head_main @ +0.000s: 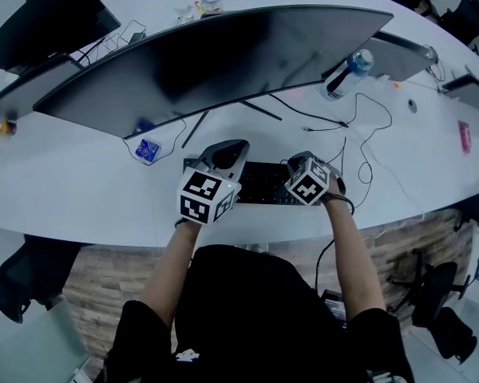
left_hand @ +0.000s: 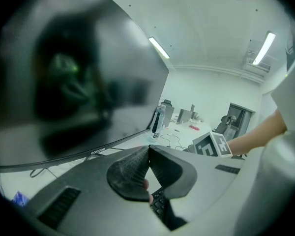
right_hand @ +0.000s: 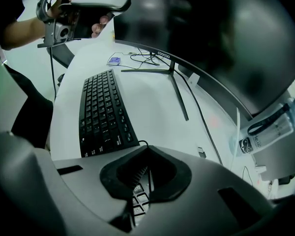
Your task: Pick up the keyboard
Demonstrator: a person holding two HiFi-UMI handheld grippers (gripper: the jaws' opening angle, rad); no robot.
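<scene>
A: Item: keyboard [head_main: 259, 183]. Location?
B: Flat on the desk [head_main: 80, 190], lower centre of the head view, below the monitor [head_main: 215, 54].
A: Tools?
B: Left tool [left_hand: 149, 149] at its left end, right tool [right_hand: 147, 157] at its right. Both have jaws together, nothing visibly pinched, keys showing beneath. One per end, presumably for a level lift.
</scene>
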